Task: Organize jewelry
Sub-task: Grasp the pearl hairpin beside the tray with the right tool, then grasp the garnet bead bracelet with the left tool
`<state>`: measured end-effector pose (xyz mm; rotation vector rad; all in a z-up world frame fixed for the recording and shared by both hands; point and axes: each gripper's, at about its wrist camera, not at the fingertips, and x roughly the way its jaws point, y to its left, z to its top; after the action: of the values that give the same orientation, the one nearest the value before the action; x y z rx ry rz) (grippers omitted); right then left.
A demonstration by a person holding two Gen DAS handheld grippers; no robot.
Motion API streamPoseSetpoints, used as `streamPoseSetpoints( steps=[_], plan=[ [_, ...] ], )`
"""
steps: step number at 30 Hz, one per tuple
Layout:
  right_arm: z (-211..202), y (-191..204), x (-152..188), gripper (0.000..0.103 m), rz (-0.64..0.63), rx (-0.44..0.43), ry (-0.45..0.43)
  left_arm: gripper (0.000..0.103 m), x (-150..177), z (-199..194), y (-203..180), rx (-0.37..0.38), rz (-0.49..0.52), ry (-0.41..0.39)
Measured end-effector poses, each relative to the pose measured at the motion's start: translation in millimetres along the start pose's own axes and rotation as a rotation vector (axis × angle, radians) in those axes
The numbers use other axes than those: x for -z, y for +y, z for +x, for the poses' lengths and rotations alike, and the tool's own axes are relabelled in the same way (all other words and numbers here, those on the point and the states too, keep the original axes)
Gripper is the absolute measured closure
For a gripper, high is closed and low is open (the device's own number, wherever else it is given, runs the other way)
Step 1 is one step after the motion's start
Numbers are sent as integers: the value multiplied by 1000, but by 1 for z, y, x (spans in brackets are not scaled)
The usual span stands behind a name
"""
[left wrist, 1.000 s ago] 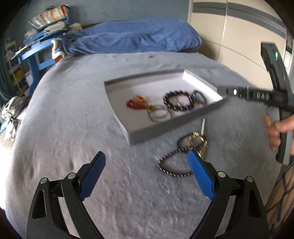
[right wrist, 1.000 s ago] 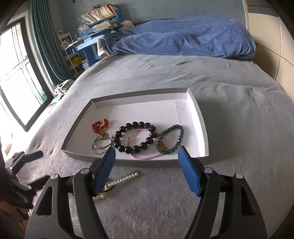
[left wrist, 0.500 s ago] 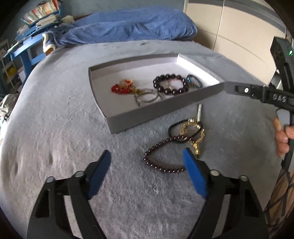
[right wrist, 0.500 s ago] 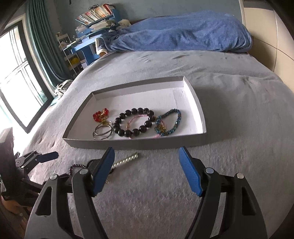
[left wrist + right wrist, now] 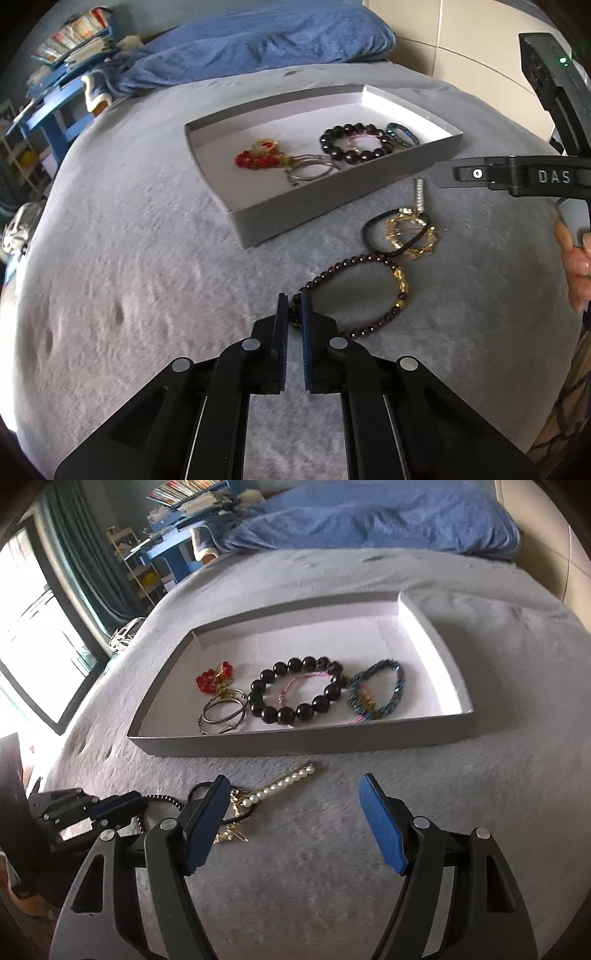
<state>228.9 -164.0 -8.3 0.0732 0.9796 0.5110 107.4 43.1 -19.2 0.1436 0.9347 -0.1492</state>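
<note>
A grey tray (image 5: 317, 206) (image 5: 295, 744) lies on the grey bed and holds a red charm (image 5: 214, 675), silver rings (image 5: 223, 714), a black bead bracelet (image 5: 295, 690) and a teal bracelet (image 5: 376, 688). In front of it lie a dark garnet bead bracelet (image 5: 354, 291), a black hair tie with gold pieces (image 5: 402, 230) and a pearl clip (image 5: 284, 782). My left gripper (image 5: 294, 306) is shut on the garnet bracelet's near end. My right gripper (image 5: 291, 805) is open and empty above the bed before the tray.
A blue duvet (image 5: 369, 517) lies at the head of the bed. A blue desk with books (image 5: 55, 92) stands far left. A window (image 5: 29, 627) is at the left. The right gripper's body (image 5: 517, 177) reaches in beside the loose jewelry.
My left gripper has moved forward and closed on the garnet bracelet's near end. My right gripper has drawn back a little from the tray and stays open.
</note>
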Motion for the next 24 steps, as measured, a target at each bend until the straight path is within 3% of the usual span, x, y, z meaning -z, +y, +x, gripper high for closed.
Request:
streamPoseSetpoints(
  steps=[8,13,16,21,24],
  plan=[
    [27,9,-4,35,32,79,26,95,10,-8,13,13,-21,-1],
    [39,21,0,70,-44,127,36,92,12,-10,20,30,-41,-12],
    [35,16,1,88,-35,100,30,77,11,-9,21,32,-57,-15],
    [23,-9,0,95,39,47,19,59,6,-3,15,43,-49,-11],
    [16,-18,1,97,61,47,7,57,4,1,10,41,-40,-7]
  ],
)
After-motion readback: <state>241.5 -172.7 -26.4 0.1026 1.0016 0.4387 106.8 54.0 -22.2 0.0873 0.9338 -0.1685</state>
